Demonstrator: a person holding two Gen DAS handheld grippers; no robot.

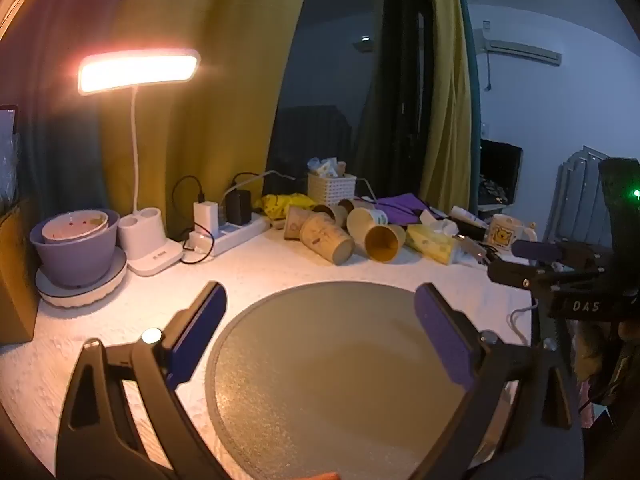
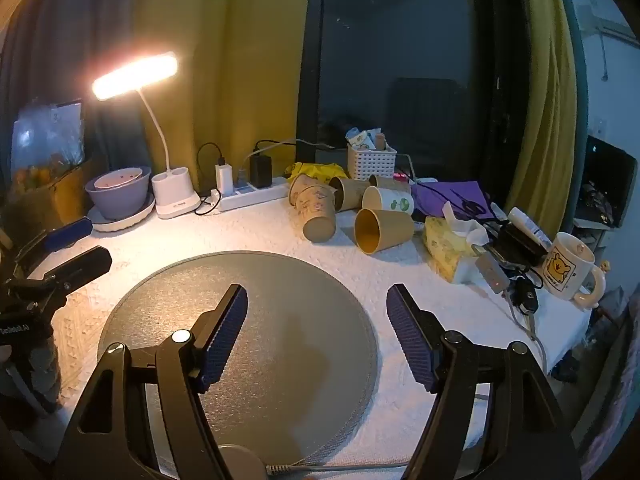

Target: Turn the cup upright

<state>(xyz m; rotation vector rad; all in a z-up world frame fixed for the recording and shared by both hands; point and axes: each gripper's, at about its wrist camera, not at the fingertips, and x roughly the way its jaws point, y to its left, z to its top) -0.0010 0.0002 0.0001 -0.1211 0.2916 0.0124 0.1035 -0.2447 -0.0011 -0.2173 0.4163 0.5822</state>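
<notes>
The nearest paper cup [image 2: 382, 230] lies on its side behind the round grey mat [image 2: 248, 344], its long axis roughly level with the table, its open mouth turned toward the cameras and slightly left, its base pointing back toward the purple cloth [image 2: 448, 196]; it is plain tan outside, yellow within; beside it a printed brown cup [image 2: 316, 210] also lies tipped, mouth forward, and more cups are heaped behind, though how many is hard to count in the clutter. The mat's surface is bare, and white table [image 2: 240, 232] shows between its far edge and the cups; a tissue pack [image 2: 448, 254] sits just right of the cup, a power strip [image 2: 256, 196] to the left. The left gripper [image 1: 320, 320] and right gripper [image 2: 316, 320] both hover over the mat, jaws spread wide, holding nothing.
</notes>
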